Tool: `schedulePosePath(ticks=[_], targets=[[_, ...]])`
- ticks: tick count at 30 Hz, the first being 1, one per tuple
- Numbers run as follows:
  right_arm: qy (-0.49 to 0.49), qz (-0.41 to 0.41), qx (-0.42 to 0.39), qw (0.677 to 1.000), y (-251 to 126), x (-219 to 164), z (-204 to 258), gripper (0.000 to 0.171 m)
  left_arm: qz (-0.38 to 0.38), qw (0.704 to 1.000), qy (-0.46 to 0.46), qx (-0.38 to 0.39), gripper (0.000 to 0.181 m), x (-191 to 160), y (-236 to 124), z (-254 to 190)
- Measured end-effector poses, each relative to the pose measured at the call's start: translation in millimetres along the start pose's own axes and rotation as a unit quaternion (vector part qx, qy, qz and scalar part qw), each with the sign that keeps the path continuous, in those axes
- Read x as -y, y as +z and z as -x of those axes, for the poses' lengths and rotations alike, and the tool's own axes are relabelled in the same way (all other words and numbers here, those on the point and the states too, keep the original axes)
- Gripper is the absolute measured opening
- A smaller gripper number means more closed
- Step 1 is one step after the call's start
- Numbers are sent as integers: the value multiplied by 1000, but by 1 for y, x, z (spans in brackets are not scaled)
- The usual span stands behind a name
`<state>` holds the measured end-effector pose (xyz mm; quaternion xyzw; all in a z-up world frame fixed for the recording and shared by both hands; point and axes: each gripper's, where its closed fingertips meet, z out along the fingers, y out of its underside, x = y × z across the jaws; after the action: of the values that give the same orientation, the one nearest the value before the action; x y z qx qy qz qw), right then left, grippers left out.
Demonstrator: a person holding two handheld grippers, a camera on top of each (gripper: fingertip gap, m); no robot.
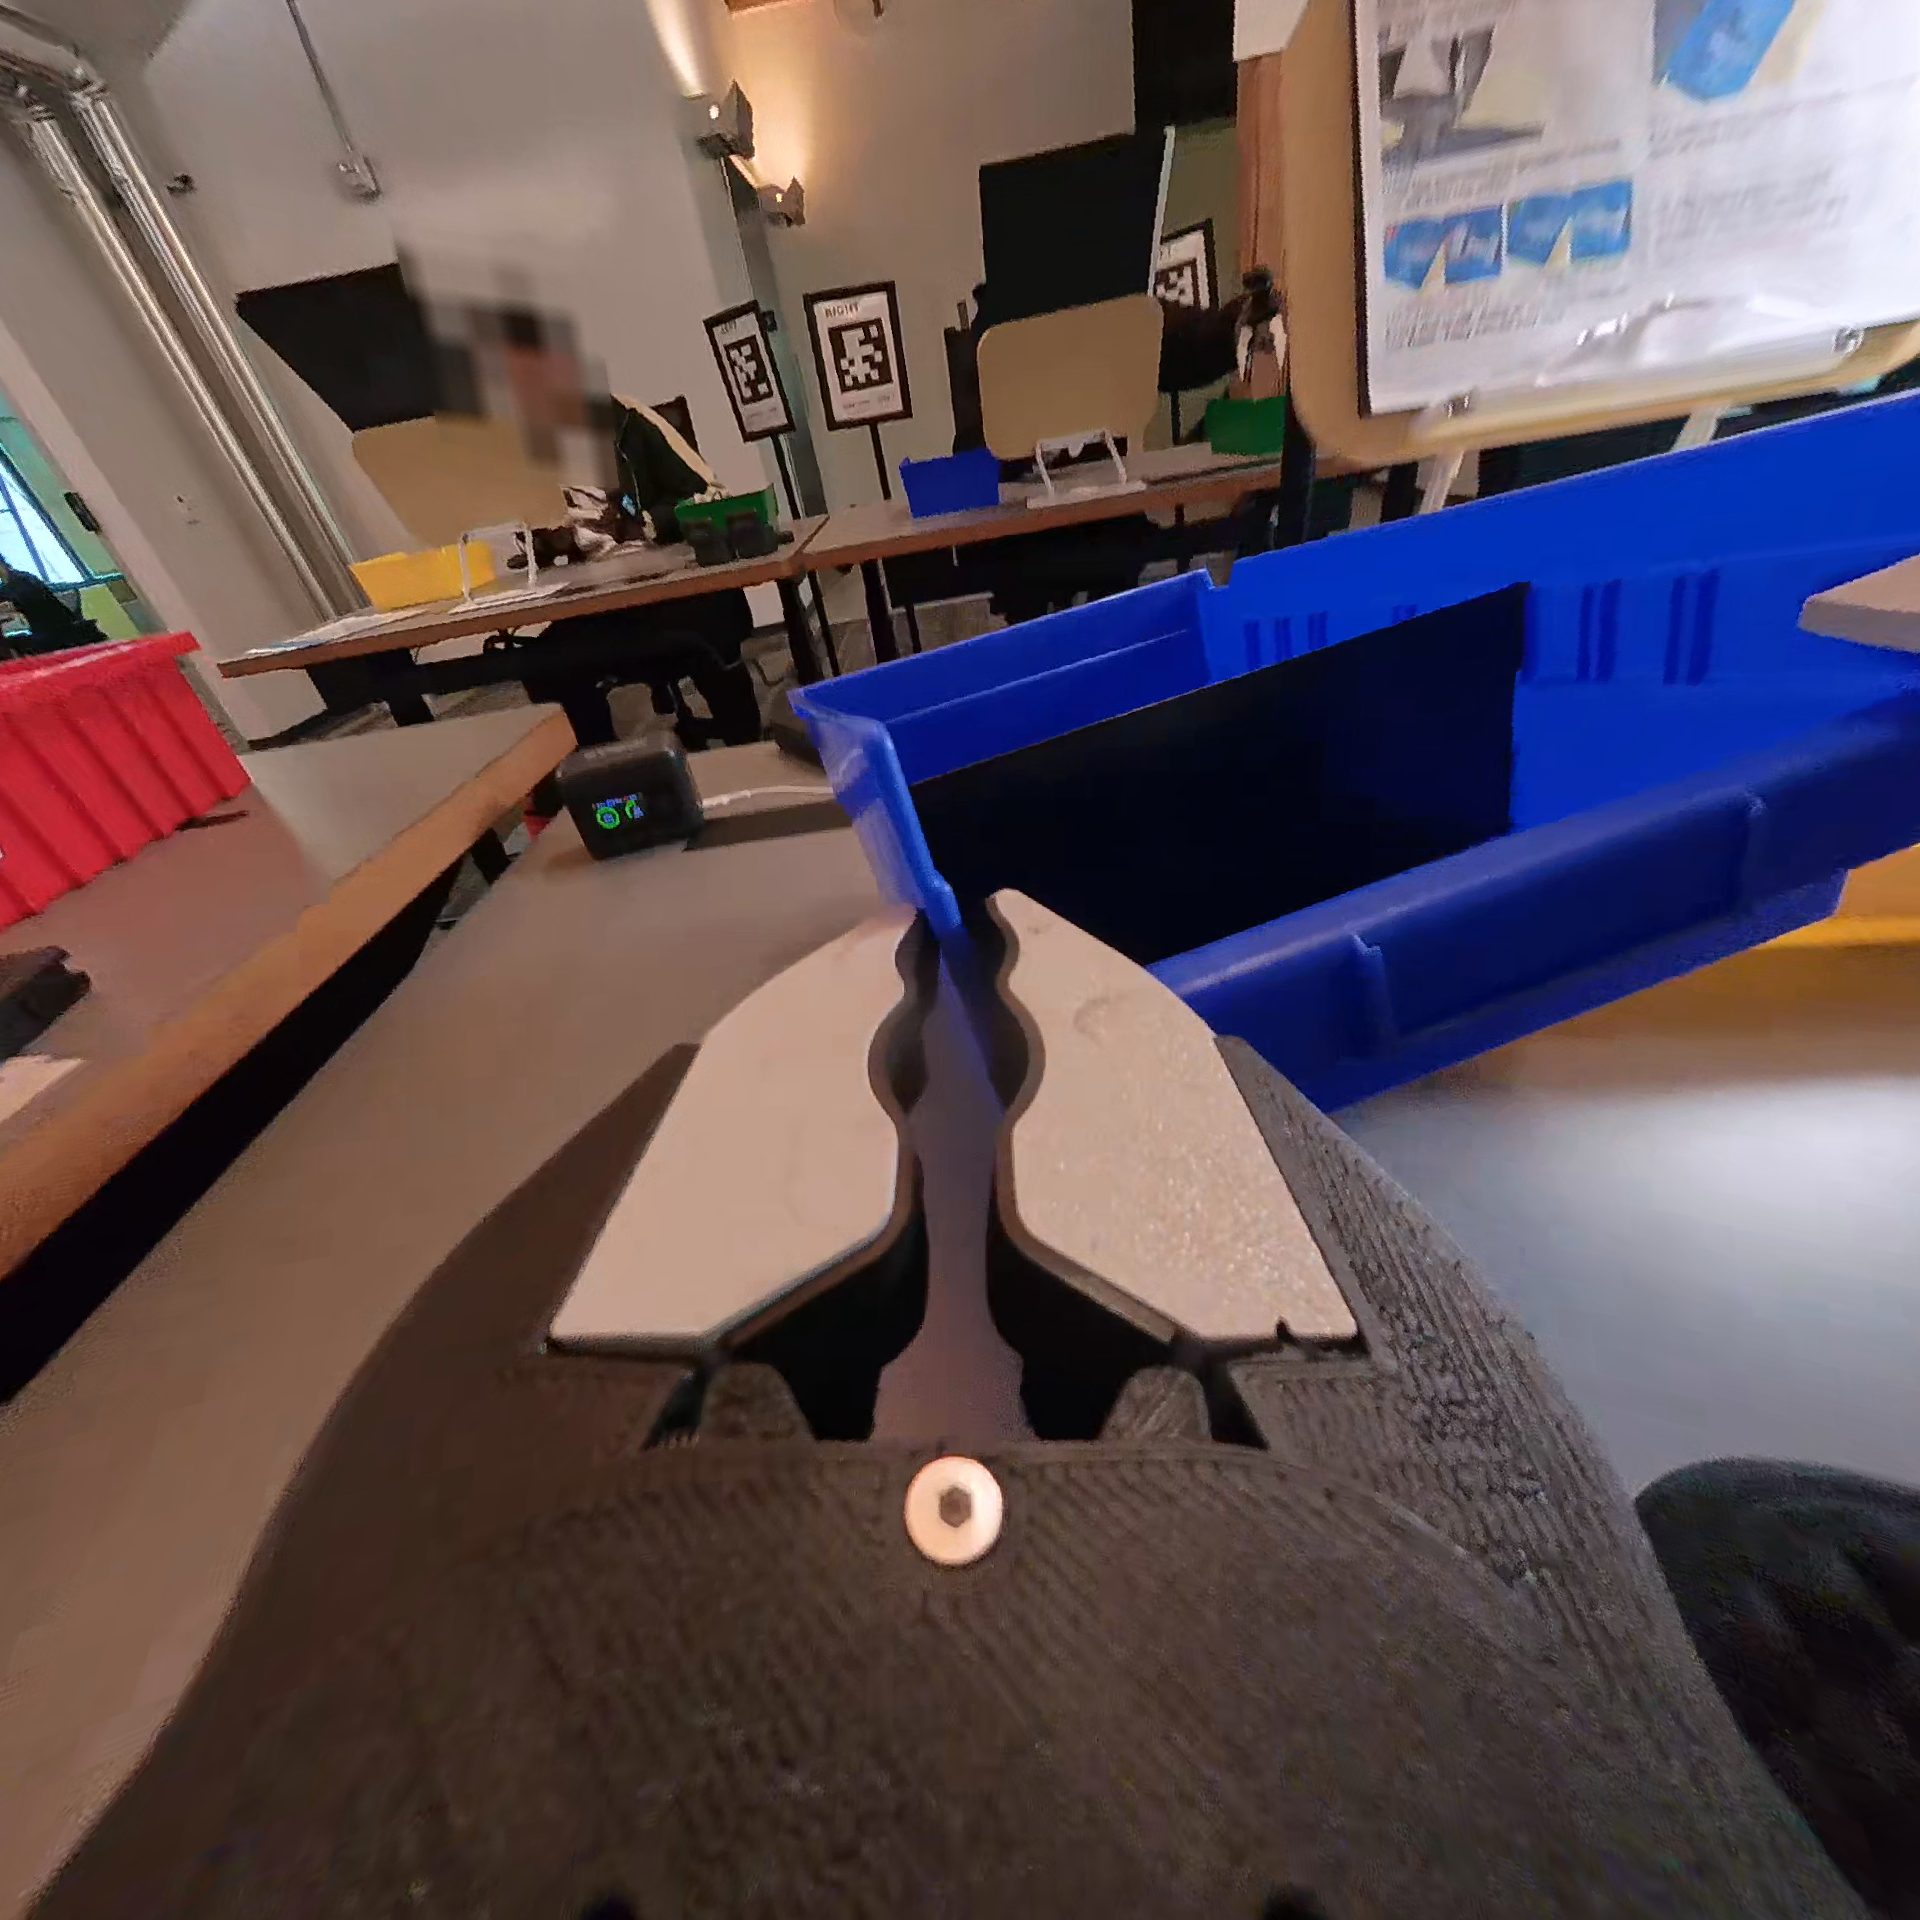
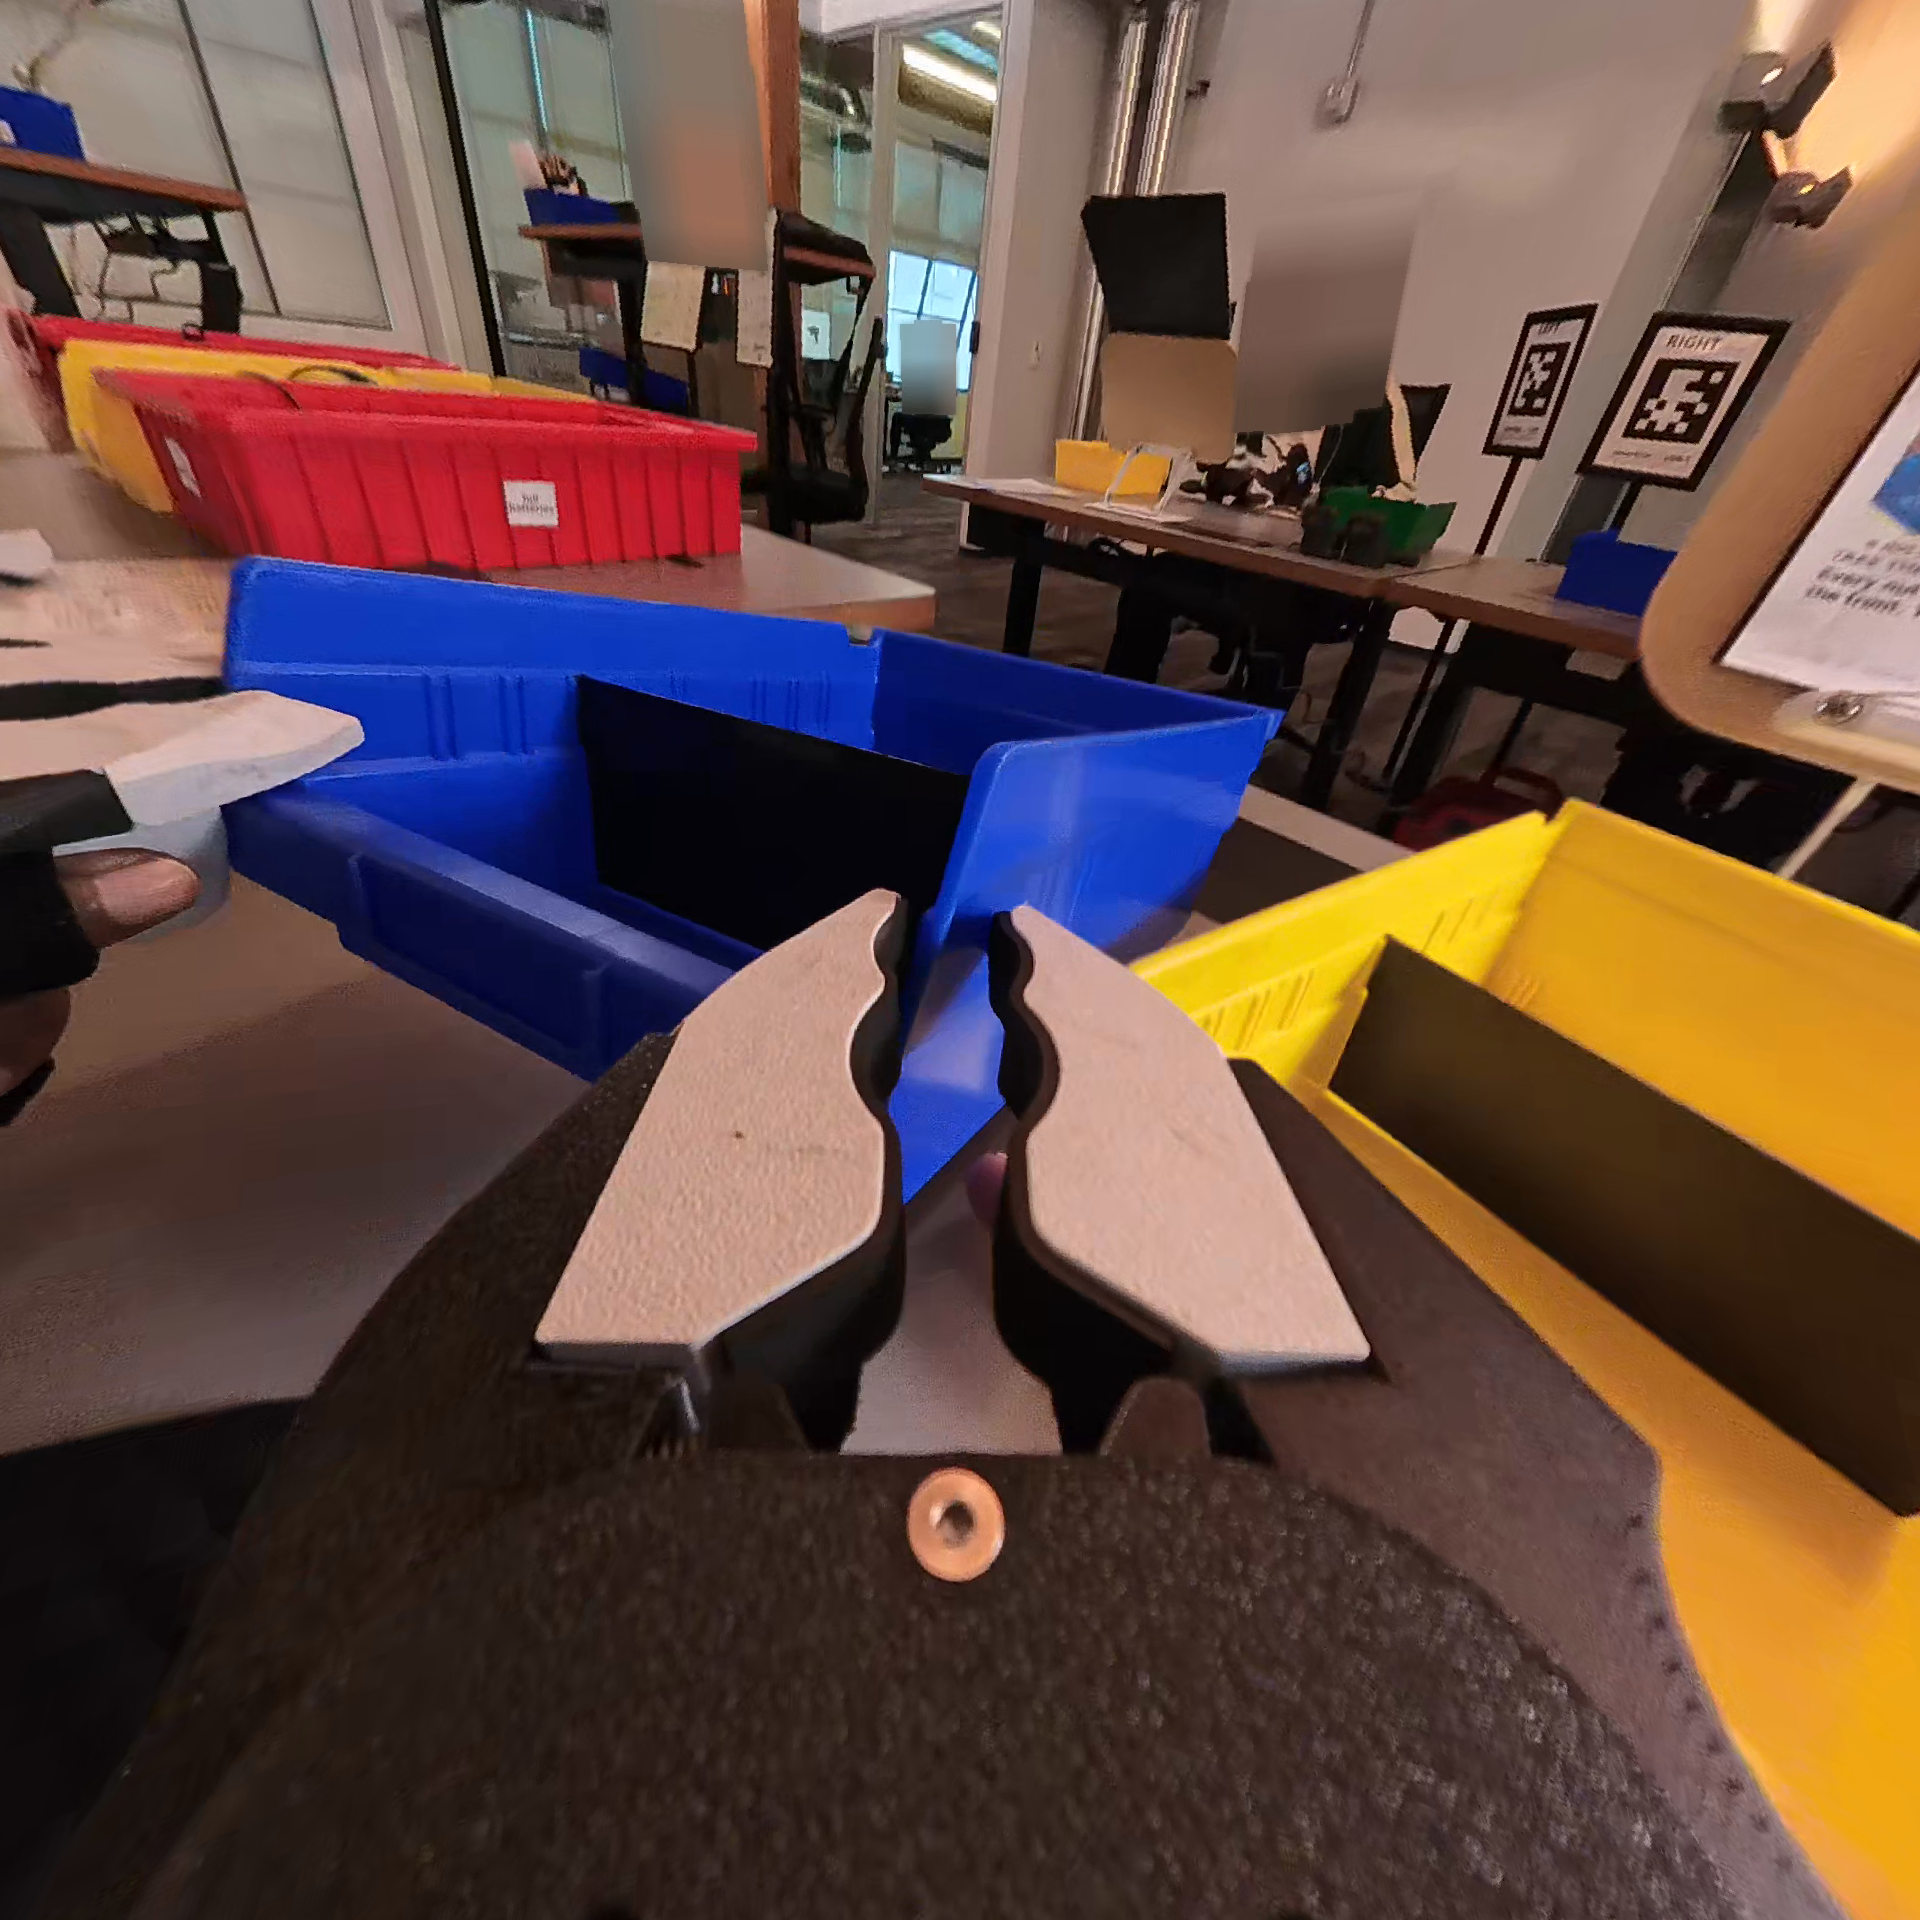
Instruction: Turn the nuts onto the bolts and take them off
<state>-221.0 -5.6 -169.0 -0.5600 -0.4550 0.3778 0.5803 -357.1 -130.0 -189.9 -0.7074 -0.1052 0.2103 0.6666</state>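
Observation:
No nuts or bolts show in either view. A blue plastic bin (image 1: pixel 1558 904) with a black divider (image 1: pixel 1247 769) inside sits tilted over the grey table (image 1: pixel 1662 1299). My left gripper (image 1: pixel 951 920) is shut on the bin's left end wall. My right gripper (image 2: pixel 945 914) is shut on the right end wall of the same bin (image 2: pixel 468 831). One finger (image 2: pixel 239 748) of the left gripper shows at the bin's far end in the right wrist view, with a gloved hand behind it. The inside of the bin's floor is hidden.
A yellow bin (image 2: pixel 1714 935) with a black divider stands close to the right of the blue one. Red crates (image 2: pixel 416 488) sit on the table to the left. A small black device with a lit screen (image 1: pixel 623 795) lies behind. A board with a sheet (image 1: pixel 1610 208) stands at right. About 20 cm separates my left fingertips from my right.

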Motion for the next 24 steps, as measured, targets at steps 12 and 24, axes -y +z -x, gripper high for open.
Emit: schedulePosePath(ticks=[12, 24], targets=[[-24, 136, 94, 986, -15, -57, -11, 25, 132, 987, 30, -82, 14, -55, 17, -26], [-248, 403, 138, 870, -64, -123, -96, 55, 193, 918, 249, -242, 52, -13, 12, -105]])
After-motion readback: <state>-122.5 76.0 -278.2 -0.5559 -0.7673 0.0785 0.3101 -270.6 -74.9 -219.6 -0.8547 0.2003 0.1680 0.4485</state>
